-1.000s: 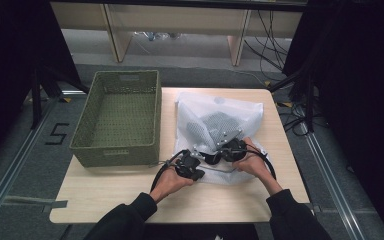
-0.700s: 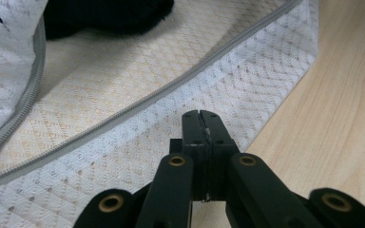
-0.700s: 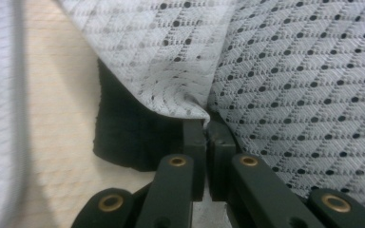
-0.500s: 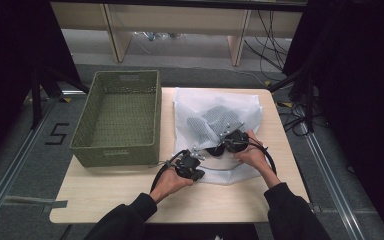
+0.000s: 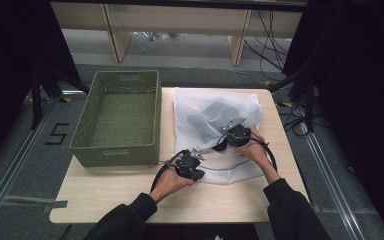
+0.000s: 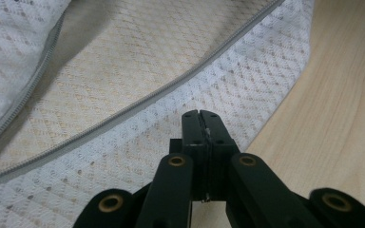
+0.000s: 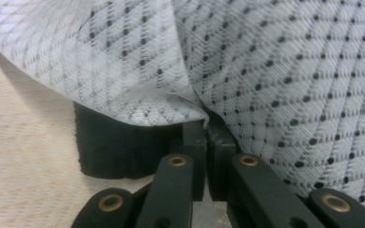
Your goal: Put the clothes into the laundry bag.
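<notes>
Two forearms in dark, long sleeves (image 5: 130,220) end at bare hands beside the pale wooden table (image 5: 105,192); each hand carries a black two-jaw gripper. The left gripper (image 5: 189,167) is compact black metal with a grey three-cornered plate on top and a thin black cable looping toward the table's near edge; the right gripper (image 5: 236,134) has the same plate and cable. Close up, its flat black jaw arms bear round brass-coloured rivets (image 7: 177,161).

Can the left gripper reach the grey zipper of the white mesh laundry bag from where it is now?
Probably yes. The left gripper sits shut at the near edge of the white mesh laundry bag, and the grey zipper runs just ahead of its tips with nothing lying between. Its jaws would have to open first.
</notes>
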Demonstrator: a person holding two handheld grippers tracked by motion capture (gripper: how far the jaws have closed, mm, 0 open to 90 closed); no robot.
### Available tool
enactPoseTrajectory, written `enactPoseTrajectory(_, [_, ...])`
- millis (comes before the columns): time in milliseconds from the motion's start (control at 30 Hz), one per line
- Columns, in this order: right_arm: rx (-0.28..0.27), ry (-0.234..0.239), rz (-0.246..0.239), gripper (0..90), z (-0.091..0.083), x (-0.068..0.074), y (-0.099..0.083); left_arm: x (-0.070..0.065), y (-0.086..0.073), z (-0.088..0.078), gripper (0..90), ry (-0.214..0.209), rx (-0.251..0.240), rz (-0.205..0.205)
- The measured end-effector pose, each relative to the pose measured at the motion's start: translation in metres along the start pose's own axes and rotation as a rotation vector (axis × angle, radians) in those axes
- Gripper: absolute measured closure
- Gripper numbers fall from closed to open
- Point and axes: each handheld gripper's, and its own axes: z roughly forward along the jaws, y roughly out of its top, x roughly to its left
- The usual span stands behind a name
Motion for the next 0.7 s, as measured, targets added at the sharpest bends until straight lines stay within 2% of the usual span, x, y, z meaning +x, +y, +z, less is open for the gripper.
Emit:
enactPoseTrajectory(100, [0.015,0.017,-0.013,89.7,0.0,-0.005,-0.001,0.0,0.0,0.0,88.3,0.001,-0.001,0.005])
enactPoseTrajectory(167, [0.006,-0.005,-0.007,89.6,-0.001,-0.003,-0.002,0.001,0.001,0.0,87.5,-0.007,0.001,0.011])
enactPoseTrajectory(200, [0.015,0.009,-0.004,89.7,-0.002,-0.003,-0.001,0.0,0.0,0.0,86.0,-0.013,-0.002,-0.005])
enactPoseTrajectory(233, [0.003,-0.003,0.01,89.7,-0.003,-0.001,-0.001,0.0,0.0,0.0,85.7,-0.014,-0.008,-0.004])
enactPoseTrajectory(300, [0.003,0.009,-0.014,89.7,-0.007,0.001,-0.001,-0.002,0.0,0.0,85.5,-0.003,-0.004,0.007])
enactPoseTrajectory(333, [-0.001,0.006,-0.007,89.7,-0.01,0.002,-0.001,-0.002,0.001,0.0,85.5,0.0,0.005,0.014])
enactPoseTrajectory(533, [-0.061,0.024,-0.018,89.8,-0.037,0.008,0.001,-0.003,0.001,0.0,85.6,0.004,0.004,0.017])
enactPoseTrajectory(567, [-0.067,0.033,-0.023,89.8,-0.042,0.011,0.001,-0.005,0.001,0.002,85.7,0.004,-0.018,-0.008])
enactPoseTrajectory(633, [-0.076,0.052,-0.031,89.8,-0.048,0.014,0.0,-0.003,0.001,0.0,85.7,0.001,0.003,0.016])
enactPoseTrajectory(700, [-0.09,0.052,-0.044,89.8,-0.053,0.016,-0.001,-0.003,0.001,0.0,85.5,-0.002,0.004,0.012])
